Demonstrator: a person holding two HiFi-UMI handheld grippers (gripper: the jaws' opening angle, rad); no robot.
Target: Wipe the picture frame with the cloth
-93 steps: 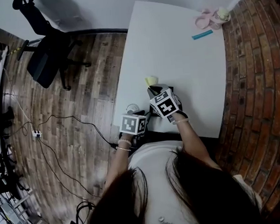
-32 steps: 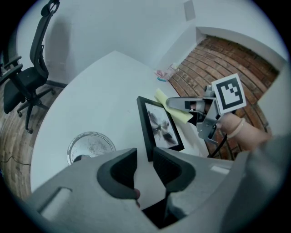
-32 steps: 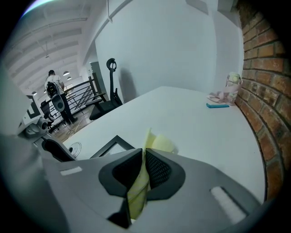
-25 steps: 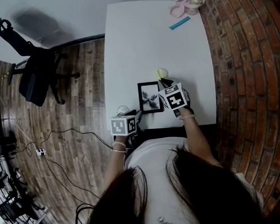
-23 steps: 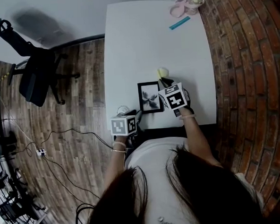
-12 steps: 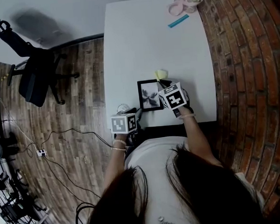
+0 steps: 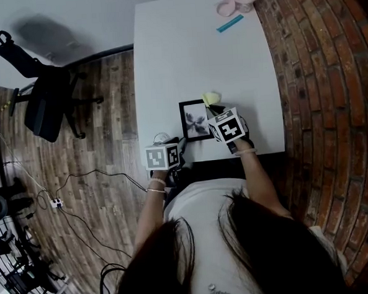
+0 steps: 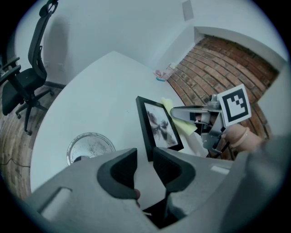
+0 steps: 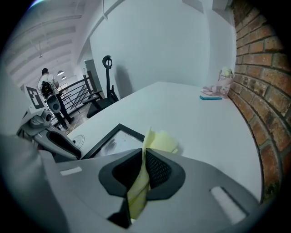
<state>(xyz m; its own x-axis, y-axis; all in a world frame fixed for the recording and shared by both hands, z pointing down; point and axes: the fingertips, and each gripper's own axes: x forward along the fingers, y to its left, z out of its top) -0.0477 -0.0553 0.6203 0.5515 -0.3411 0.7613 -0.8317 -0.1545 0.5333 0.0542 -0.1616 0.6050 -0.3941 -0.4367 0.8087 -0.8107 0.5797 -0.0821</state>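
Between right gripper [image 9: 142, 160] jaws: yellow cloth [image 9: 162, 141]

wide bare tabletop [image 7: 197, 49] beyond the picture frame [image 7: 195, 119]; glass dish [image 8: 90, 146] left, brick wall [image 7: 316, 73] right

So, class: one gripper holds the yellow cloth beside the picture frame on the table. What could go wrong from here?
1. The picture frame lies unheld near the table's front edge. The left gripper is open and empty, so a wiping push may slide the frame.
2. Little cloth sticks out past the right gripper, so its hard tips might scrape the frame's face.
3. A sliding frame could knock the round clear dish beside it.
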